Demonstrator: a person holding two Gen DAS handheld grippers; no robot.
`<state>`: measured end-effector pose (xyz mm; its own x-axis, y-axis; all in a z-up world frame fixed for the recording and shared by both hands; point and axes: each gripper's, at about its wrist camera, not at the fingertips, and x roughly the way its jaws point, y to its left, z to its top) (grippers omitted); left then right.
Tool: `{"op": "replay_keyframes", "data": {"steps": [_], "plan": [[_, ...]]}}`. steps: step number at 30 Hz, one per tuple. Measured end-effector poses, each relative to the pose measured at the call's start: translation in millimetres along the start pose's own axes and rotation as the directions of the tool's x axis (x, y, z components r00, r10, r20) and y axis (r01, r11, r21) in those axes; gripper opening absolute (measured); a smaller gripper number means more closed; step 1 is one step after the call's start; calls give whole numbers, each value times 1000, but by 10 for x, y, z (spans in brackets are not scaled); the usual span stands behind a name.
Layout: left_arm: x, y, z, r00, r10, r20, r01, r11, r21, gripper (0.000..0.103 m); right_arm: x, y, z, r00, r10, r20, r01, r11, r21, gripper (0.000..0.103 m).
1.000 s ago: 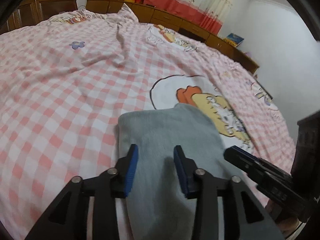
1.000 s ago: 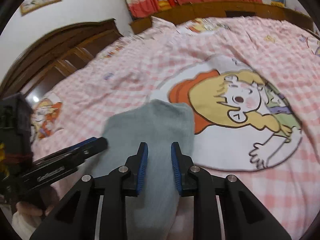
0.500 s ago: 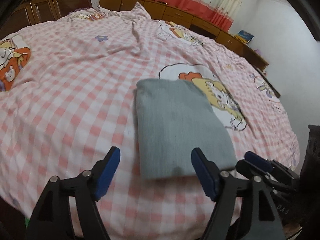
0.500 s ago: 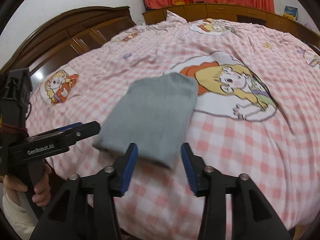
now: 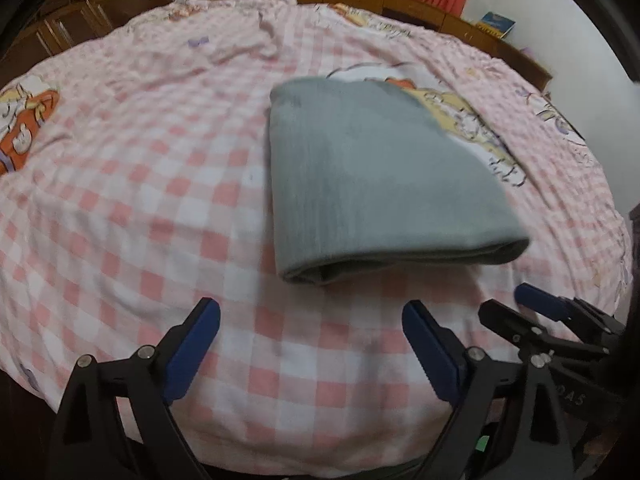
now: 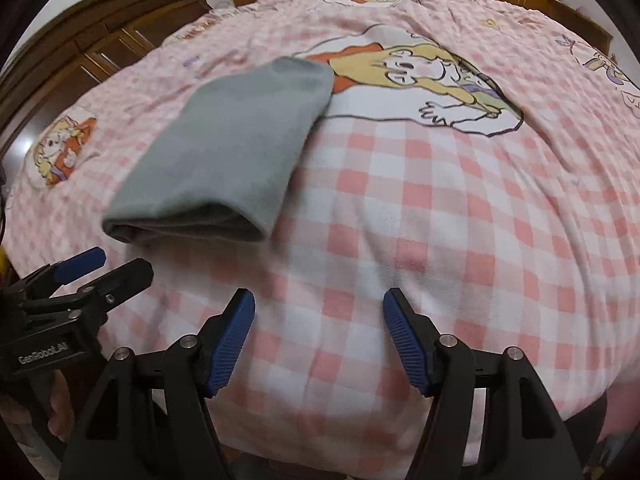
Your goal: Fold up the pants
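- Since a second ago, both tools have let go and drawn back: then their blue pads sat over the grey cloth, now they hang short of it with bare quilt between.
- Folded grey knit pants point(image 5: 372, 176) lie as a compact rectangular bundle on the bed, their far corner overlapping the cartoon girl print point(image 6: 416, 68); the thick layered edge faces the cameras, and the fold looks finished.
- Left tool point(image 5: 312, 344) is released, jaws spread wide, holding nothing, near the bundle's front edge but apart from it.
- Right tool point(image 6: 318, 332) is likewise spread and empty, off to the bundle's right over plain checks; this pulled-back stance probably keeps the pads from snagging the layers.
- Pink-and-white checked quilt point(image 5: 132, 200) spreads open on every side of the pants, so there is ample room for moving; the bed's near edge curves away just below the tools.
- Dark wooden wardrobe point(image 6: 100, 36) stands well apart, behind the bed.
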<state>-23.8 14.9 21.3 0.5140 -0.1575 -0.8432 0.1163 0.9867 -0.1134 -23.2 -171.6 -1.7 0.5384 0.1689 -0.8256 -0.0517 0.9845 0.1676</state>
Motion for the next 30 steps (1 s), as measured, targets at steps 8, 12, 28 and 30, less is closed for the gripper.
{"op": "replay_keyframes", "data": {"steps": [8, 12, 28, 30], "plan": [[257, 11, -35, 997, 42, -57, -42, 999, -4, 101, 175, 76, -26, 999, -36, -12, 35, 998, -44, 80], [300, -3, -38, 997, 55, -62, -55, 998, -6, 101, 193, 92, -51, 999, -42, -1, 42, 998, -53, 81], [320, 24, -19, 998, 46, -52, -47, 999, -18, 102, 207, 84, -49, 1000, -31, 7, 31, 998, -46, 83], [318, 27, -22, 998, 45, -48, -46, 999, -22, 102, 208, 83, -46, 1000, -30, 5, 30, 999, -46, 83]]}}
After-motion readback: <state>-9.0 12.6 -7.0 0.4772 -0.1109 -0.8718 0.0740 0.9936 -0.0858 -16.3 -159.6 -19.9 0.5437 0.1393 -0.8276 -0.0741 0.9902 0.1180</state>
